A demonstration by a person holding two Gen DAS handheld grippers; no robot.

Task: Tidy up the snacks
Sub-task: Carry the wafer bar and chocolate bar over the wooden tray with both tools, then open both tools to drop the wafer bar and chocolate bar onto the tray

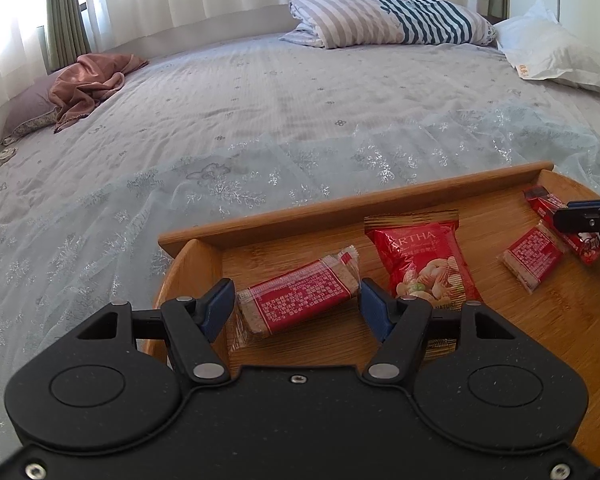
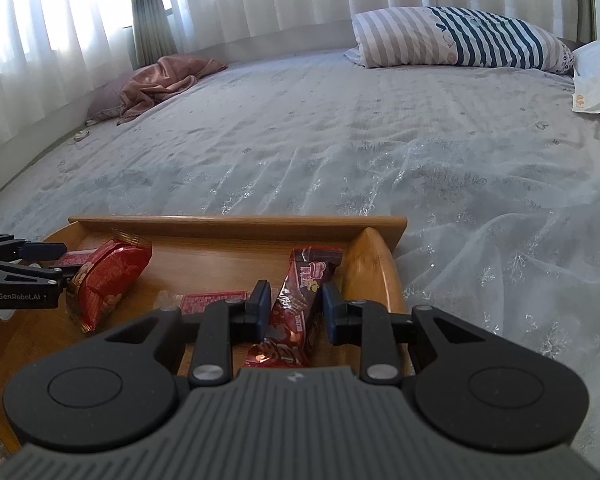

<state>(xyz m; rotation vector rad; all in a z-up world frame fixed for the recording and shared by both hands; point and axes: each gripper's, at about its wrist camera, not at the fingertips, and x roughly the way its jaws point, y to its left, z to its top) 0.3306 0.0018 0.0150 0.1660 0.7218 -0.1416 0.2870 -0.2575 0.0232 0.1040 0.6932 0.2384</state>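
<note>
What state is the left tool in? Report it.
Open: the left tool has its blue pads spread either side of the wrapped cracker bar, not clamping it.

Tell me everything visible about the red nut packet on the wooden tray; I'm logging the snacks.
The red foil nut packet is a puffy, sealed pillow pouch with crimped ends, gold trim, lettering ending "ARTHA" and pictured cashews. It lies flat, mid-tray, on the bamboo-look wooden tray, near its back rail. The left gripper hides its lower edge; whether they touch is unclear. The right wrist view shows its side bulging.
</note>
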